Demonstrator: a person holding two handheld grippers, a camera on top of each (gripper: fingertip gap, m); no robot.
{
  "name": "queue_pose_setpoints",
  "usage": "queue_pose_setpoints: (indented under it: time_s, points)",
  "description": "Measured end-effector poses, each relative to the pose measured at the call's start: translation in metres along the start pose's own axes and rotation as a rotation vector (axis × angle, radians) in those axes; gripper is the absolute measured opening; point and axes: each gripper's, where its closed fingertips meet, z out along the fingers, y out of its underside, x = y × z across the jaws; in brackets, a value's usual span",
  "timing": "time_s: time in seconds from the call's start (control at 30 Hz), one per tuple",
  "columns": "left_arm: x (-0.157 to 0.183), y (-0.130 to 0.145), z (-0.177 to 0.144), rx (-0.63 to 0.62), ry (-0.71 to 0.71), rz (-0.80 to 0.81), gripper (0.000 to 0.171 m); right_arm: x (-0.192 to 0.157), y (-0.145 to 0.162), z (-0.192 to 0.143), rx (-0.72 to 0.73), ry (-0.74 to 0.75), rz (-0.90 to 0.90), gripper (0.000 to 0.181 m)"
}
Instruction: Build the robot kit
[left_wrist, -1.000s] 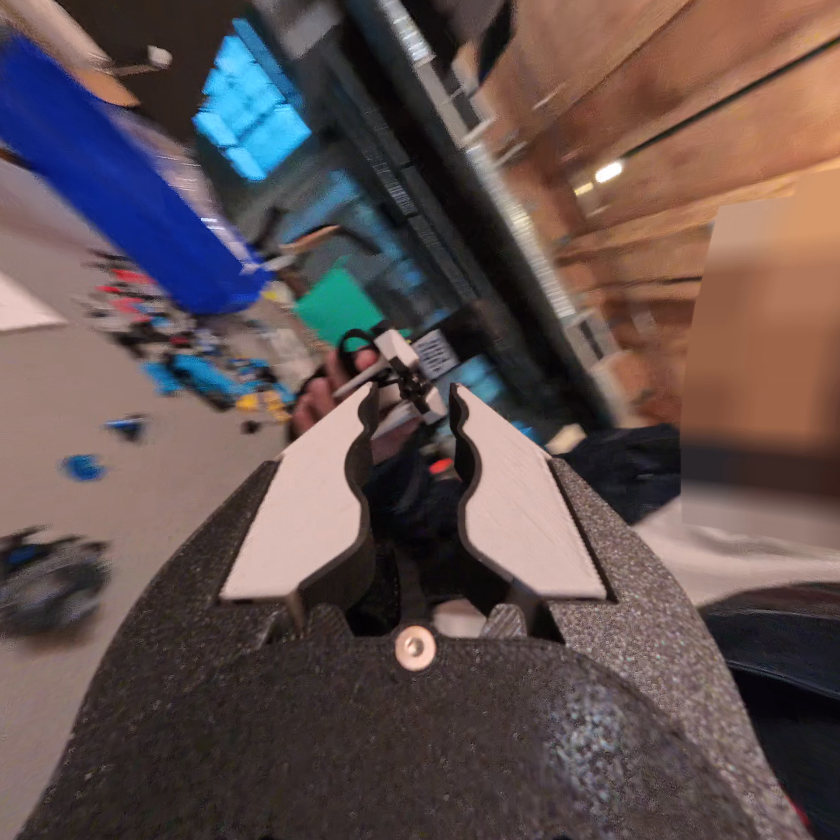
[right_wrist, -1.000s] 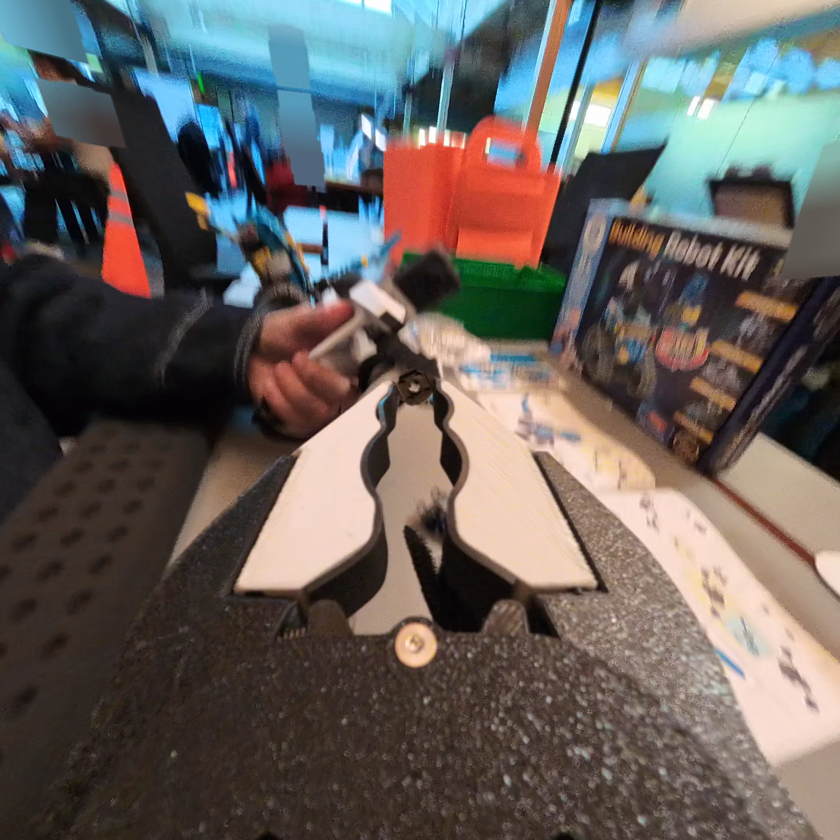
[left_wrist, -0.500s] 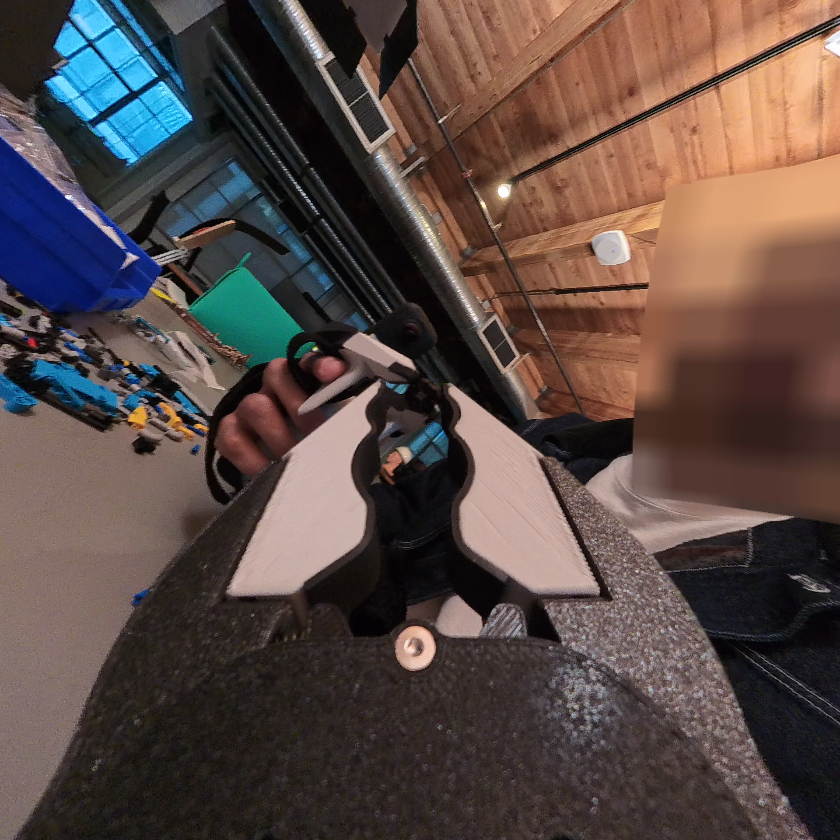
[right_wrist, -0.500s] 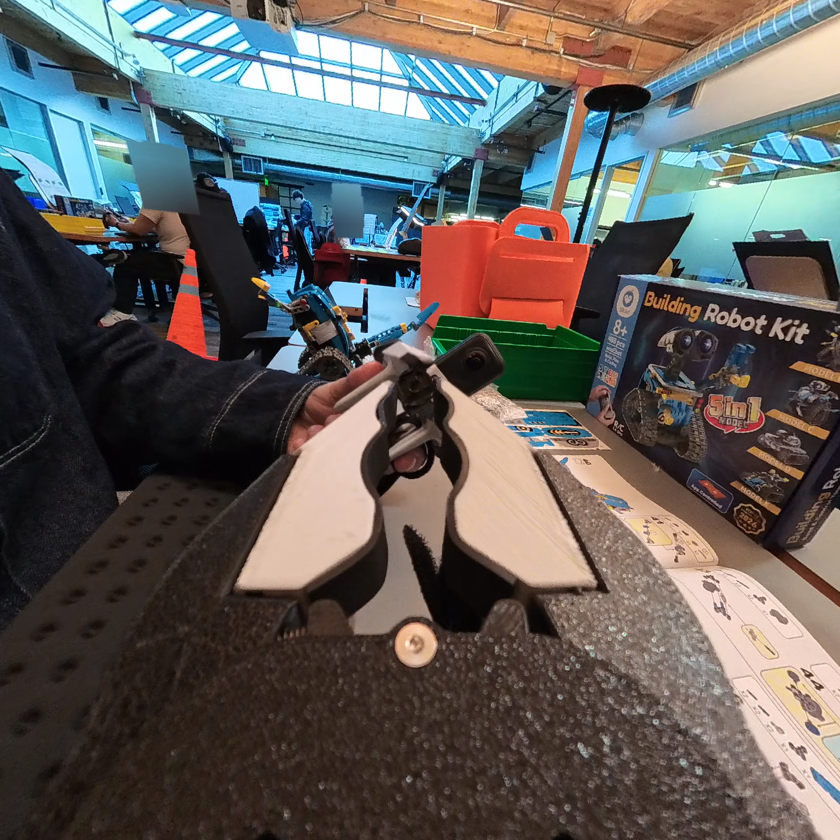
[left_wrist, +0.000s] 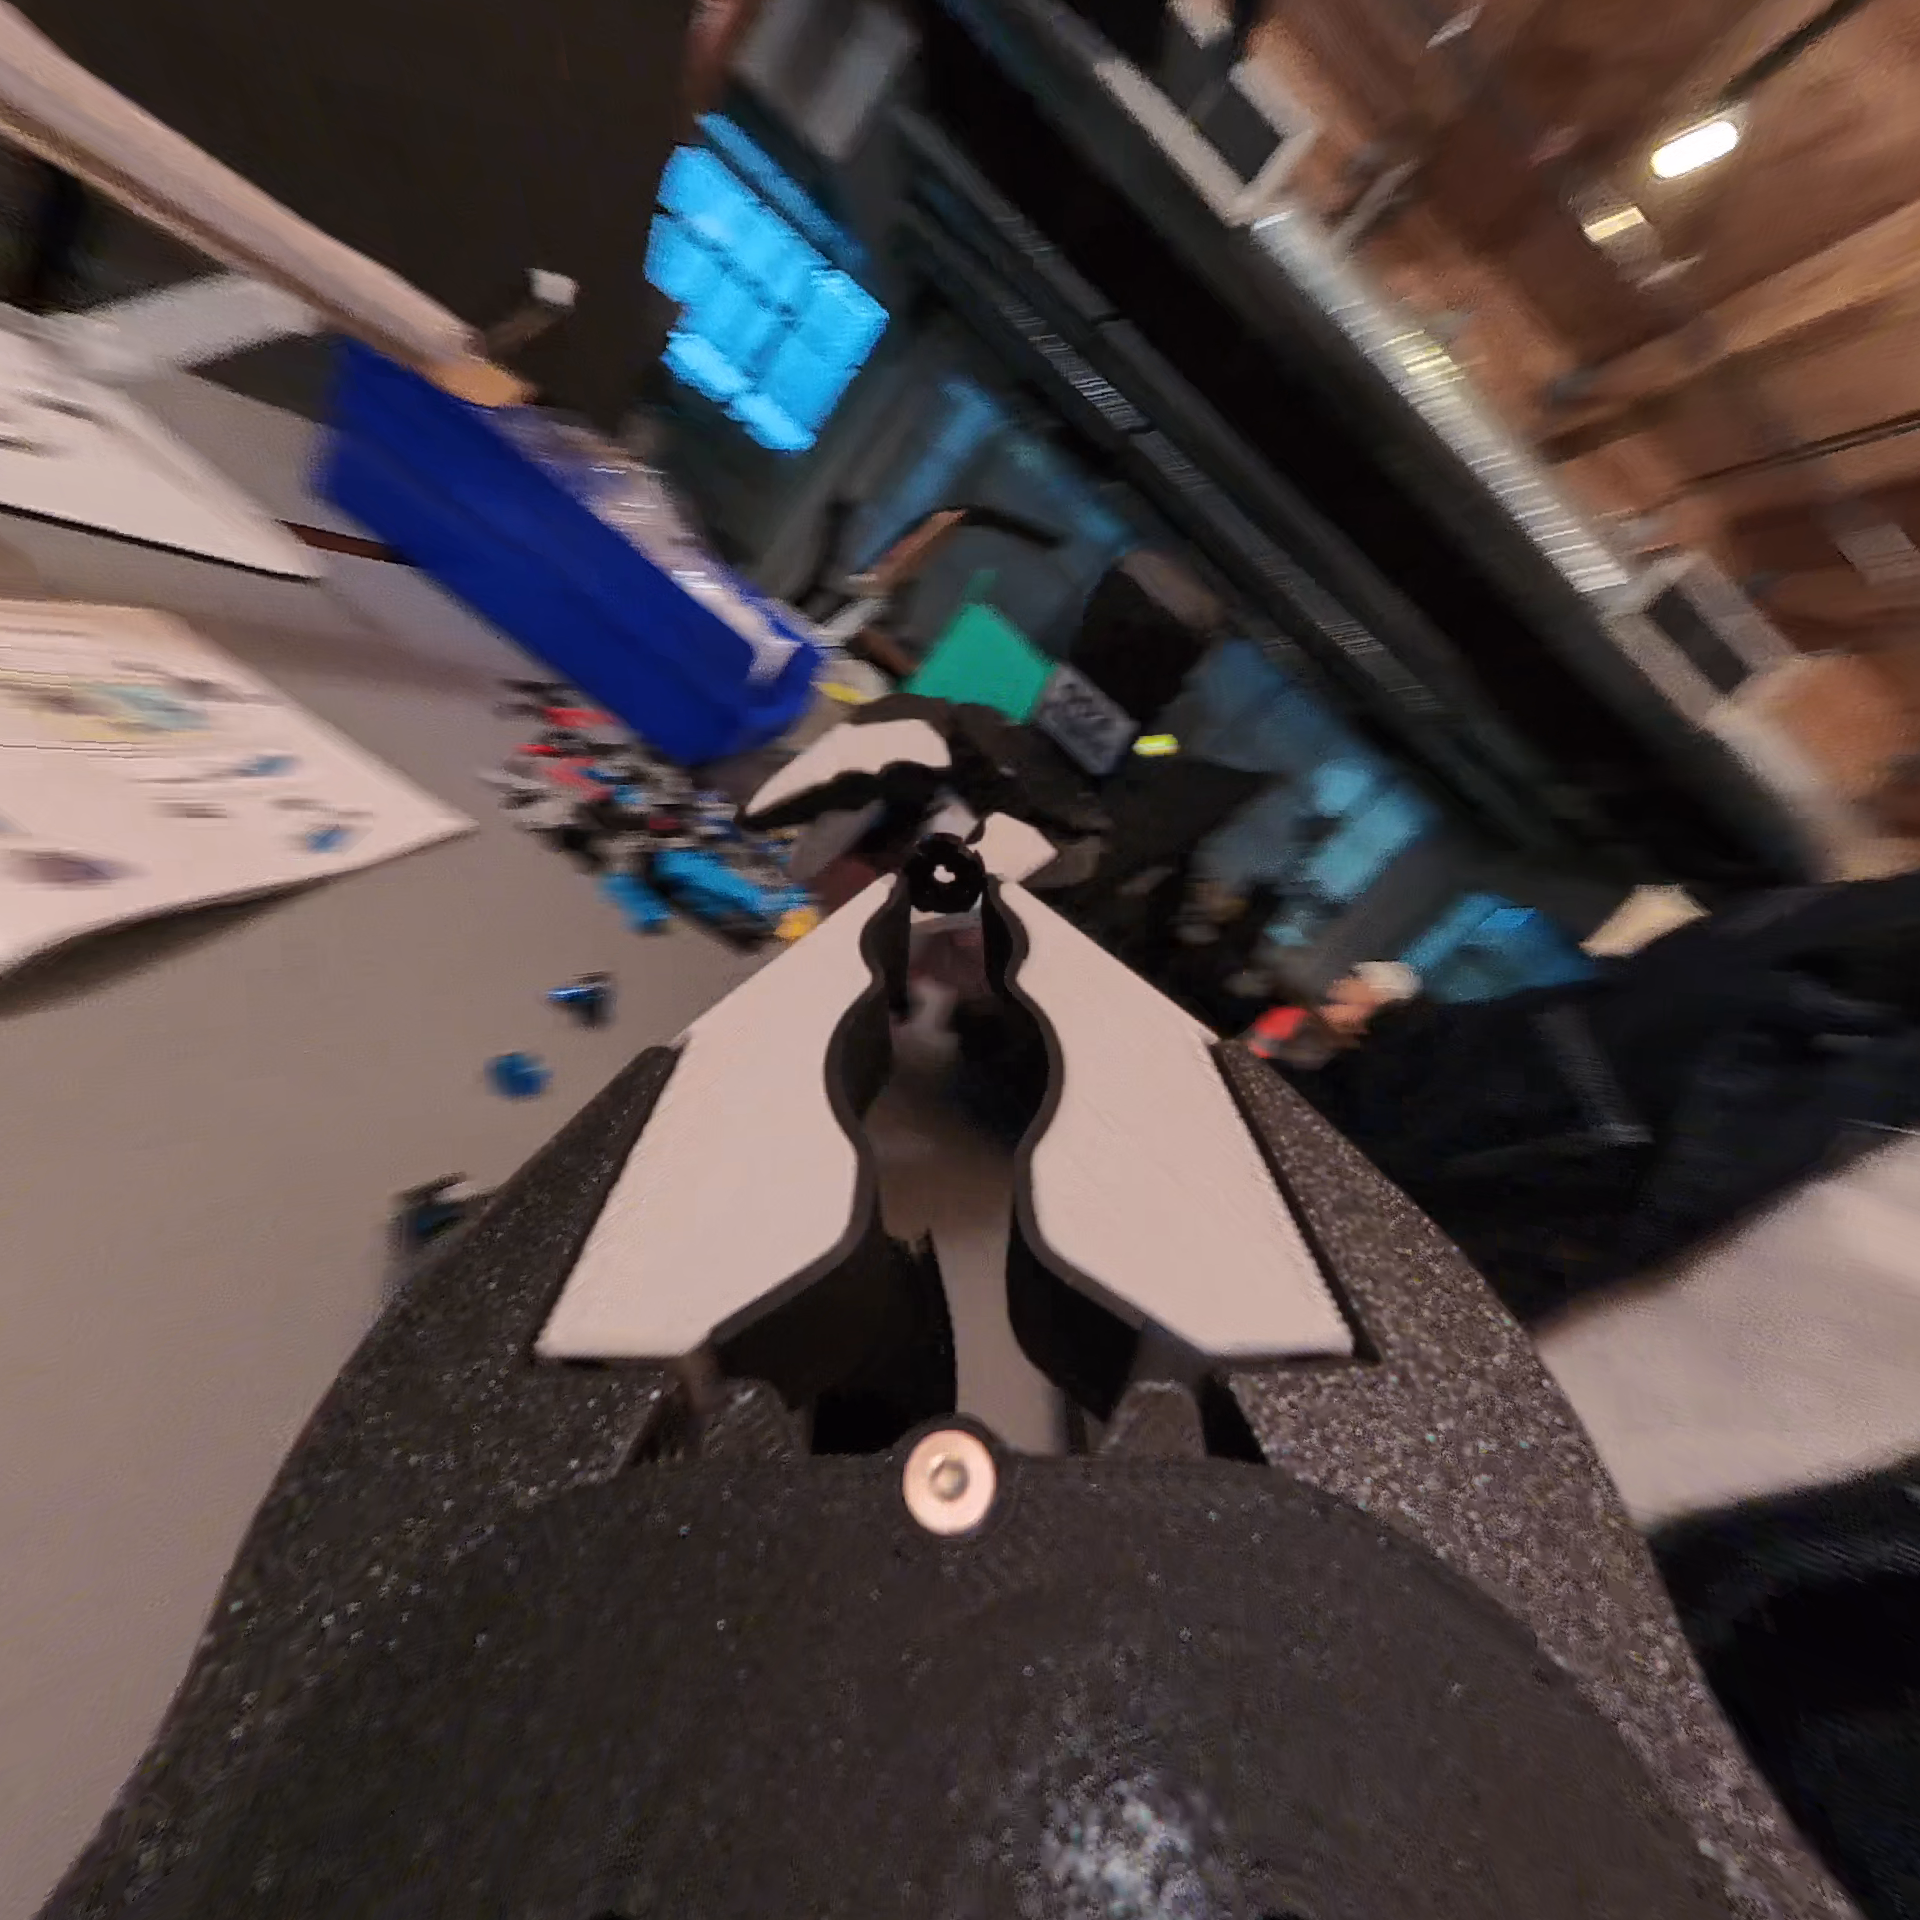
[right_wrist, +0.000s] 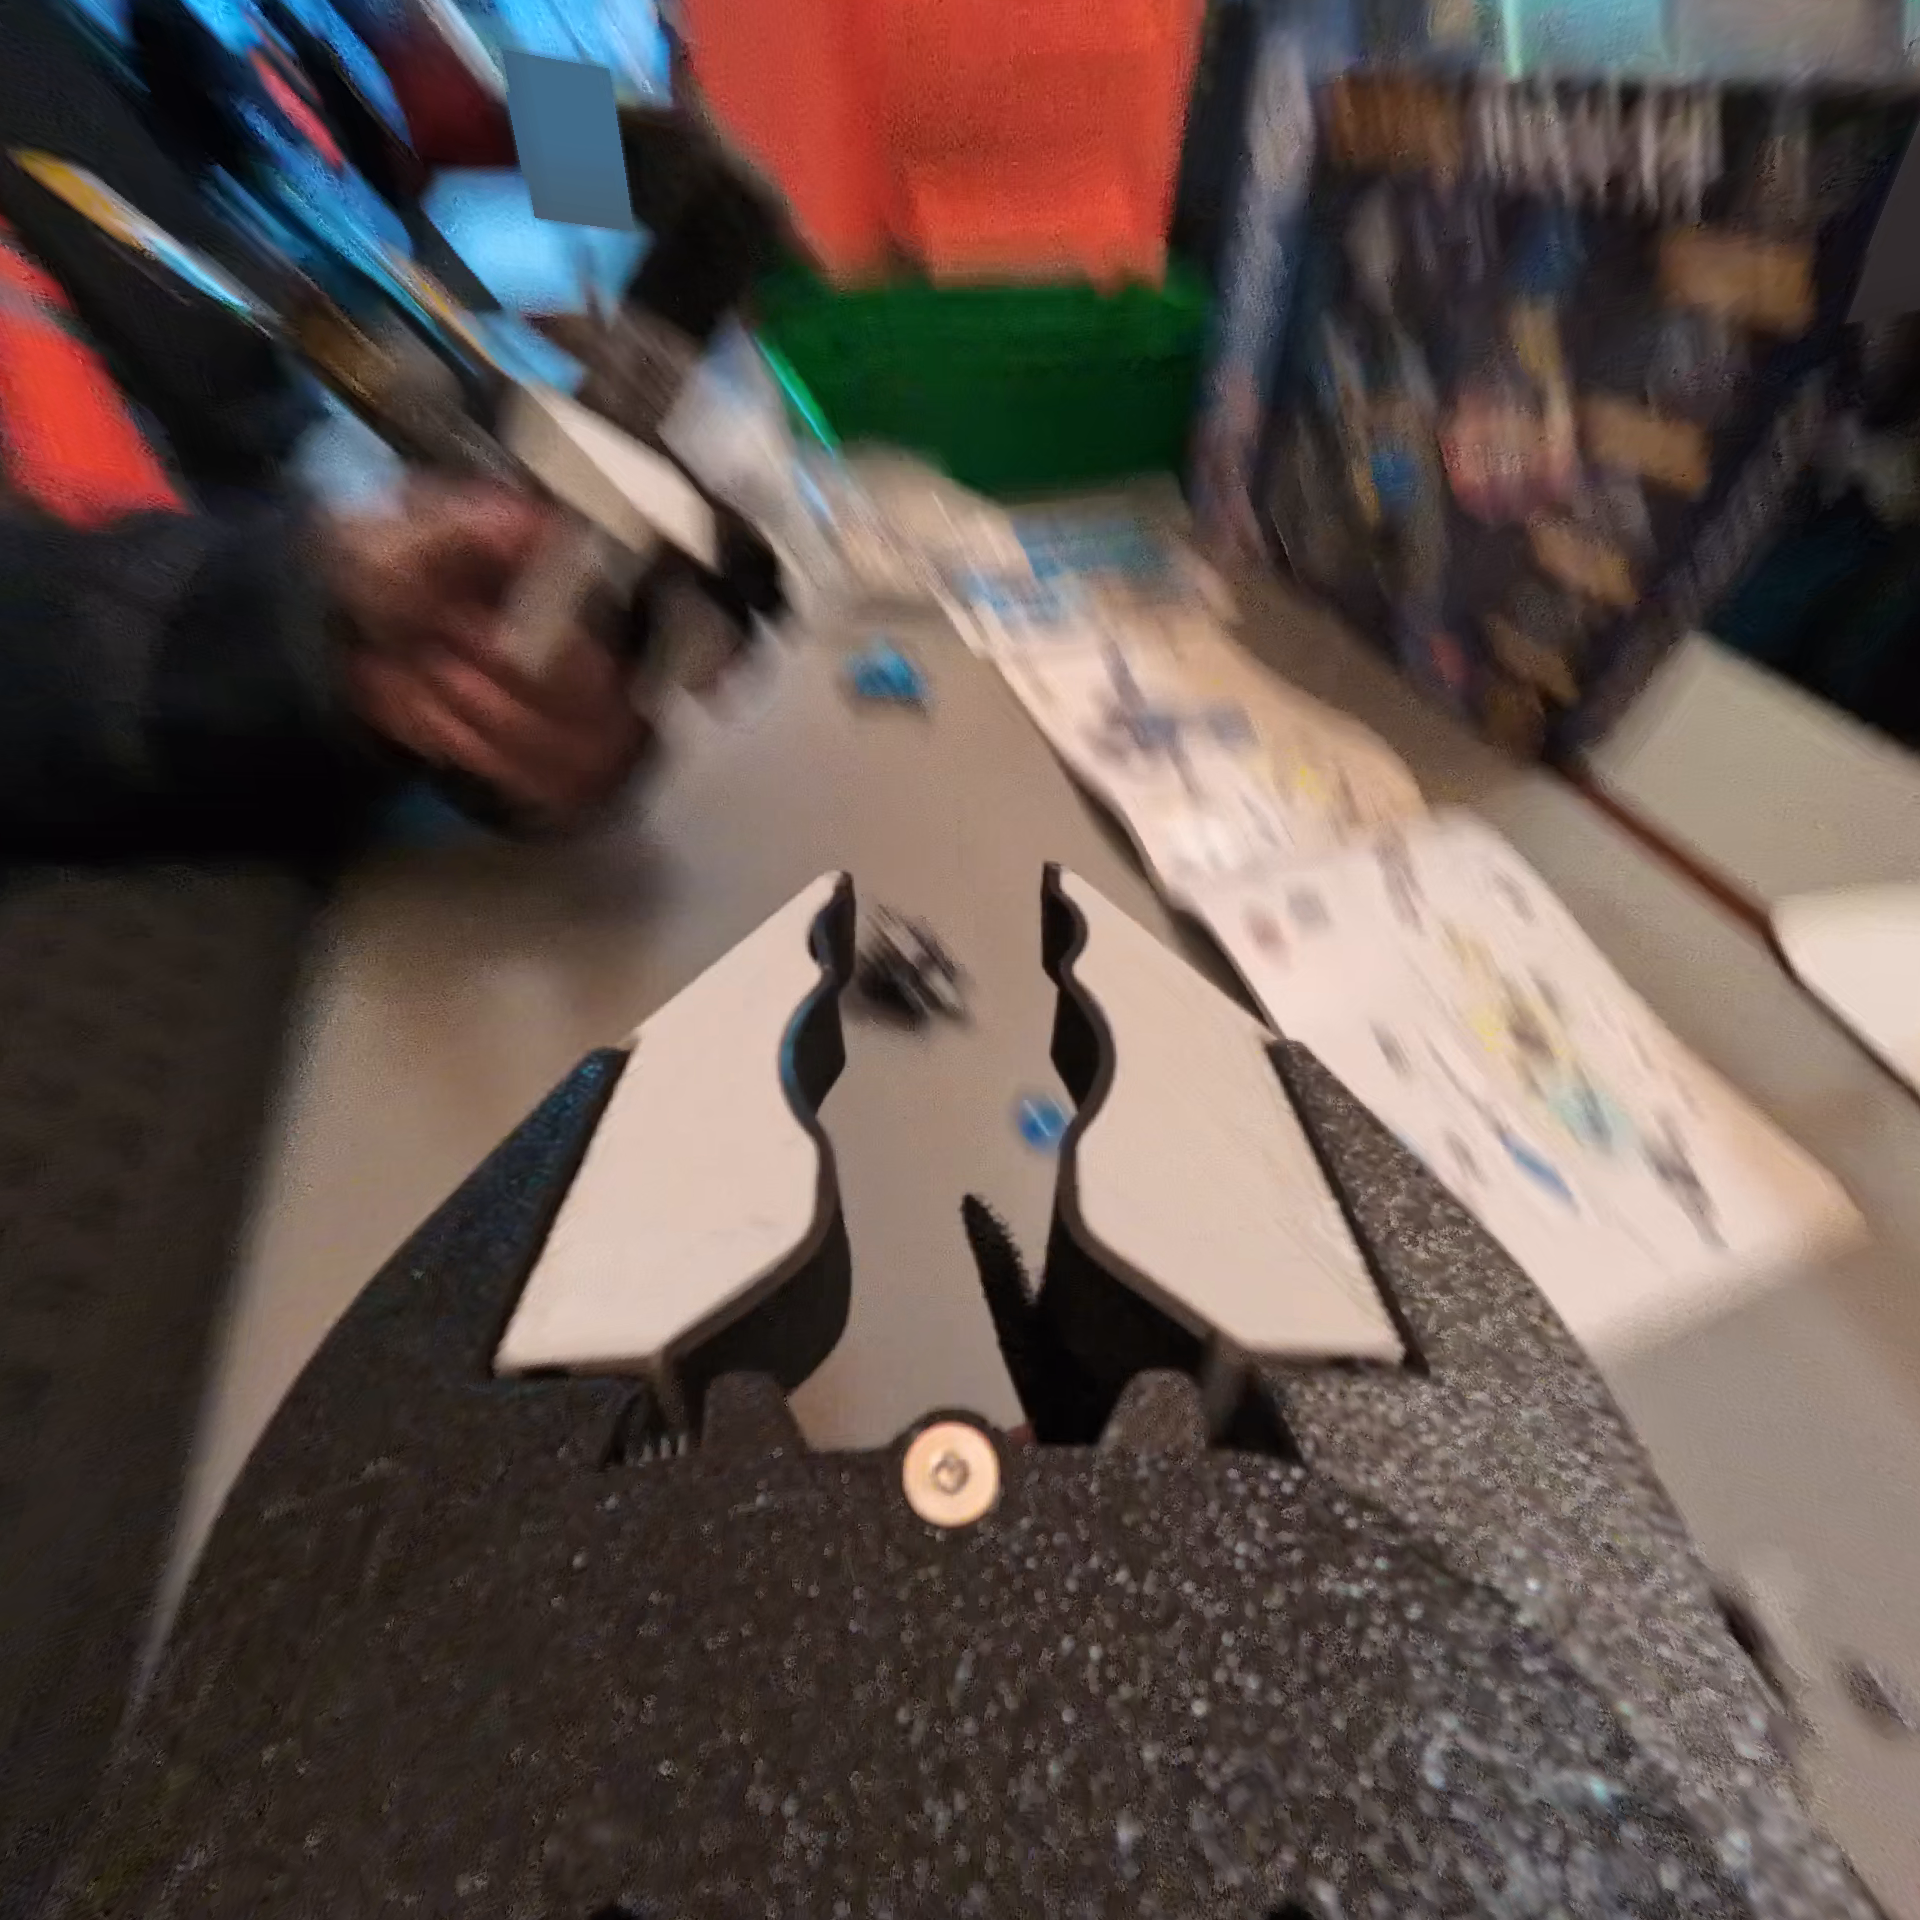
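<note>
My left gripper (left_wrist: 943, 883) is shut on a small black round toy part (left_wrist: 943, 881) pinched at its fingertips, held above the grey table (left_wrist: 208, 1143). The right gripper shows just beyond it (left_wrist: 914, 790), blurred. My right gripper (right_wrist: 948, 883) is open and empty over the table (right_wrist: 727, 810). A small black part (right_wrist: 906, 971) lies on the table between its fingers, with a small blue piece (right_wrist: 1039, 1120) beside it. In the right wrist view the left gripper (right_wrist: 665, 520) and the hand holding it (right_wrist: 488, 644) are at the upper left, blurred.
A blue bin (left_wrist: 561, 561) and a pile of several loose blue, black and red parts (left_wrist: 665, 831) lie beyond the left gripper. Instruction sheets (right_wrist: 1403, 987) spread on the right. A kit box (right_wrist: 1538, 395), green bin (right_wrist: 987, 364) and orange case (right_wrist: 935, 135) stand behind. The grippers' ends are close to 7 cm from one another.
My right gripper has opened and dropped toward the table, away from the left. My left gripper now holds the small black part alone and has swung down and away.
</note>
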Motion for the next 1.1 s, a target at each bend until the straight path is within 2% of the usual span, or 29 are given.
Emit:
queue_pose_setpoints:
  time_s: [0.07, 0.1, 0.23, 0.33, 0.57, 0.77, 0.87, 0.97, 1.03, 1.1]
  points:
    - [-0.019, -0.002, -0.009, -0.013, -0.150, 0.090, 0.013, 0.025, 0.059, 0.009, -0.319, 0.081, -0.001, 0.033]
    - [-0.022, -0.004, -0.012, -0.005, -0.180, 0.110, 0.013, 0.027, 0.075, 0.013, -0.396, 0.075, 0.010, 0.033]
    - [-0.023, -0.006, -0.013, 0.010, -0.168, 0.073, 0.013, 0.031, 0.102, 0.027, -0.532, 0.086, -0.007, 0.028]
    - [-0.025, -0.001, -0.010, -0.020, -0.184, 0.080, 0.013, 0.021, 0.101, 0.034, -0.512, 0.031, 0.021, 0.022]
    - [-0.026, 0.009, -0.005, -0.075, -0.197, 0.093, 0.013, 0.019, 0.091, 0.035, -0.479, 0.038, -0.020, 0.018]
    - [-0.025, 0.012, -0.004, -0.084, -0.184, 0.079, 0.013, 0.010, 0.103, 0.035, -0.514, 0.008, -0.004, 0.016]
    - [-0.025, 0.013, -0.004, -0.089, -0.183, 0.075, 0.013, -0.004, 0.102, 0.030, -0.516, -0.070, 0.040, 0.014]
    - [-0.024, 0.013, -0.003, -0.091, -0.176, 0.068, 0.012, -0.034, 0.103, 0.021, -0.525, -0.244, 0.090, 0.012]
    - [-0.025, 0.014, -0.004, -0.093, -0.178, 0.065, 0.013, -0.042, 0.100, 0.015, -0.509, -0.273, 0.066, 0.018]
    - [-0.026, 0.013, -0.004, -0.092, -0.181, 0.061, 0.013, -0.040, 0.092, 0.012, -0.469, -0.237, 0.039, 0.020]
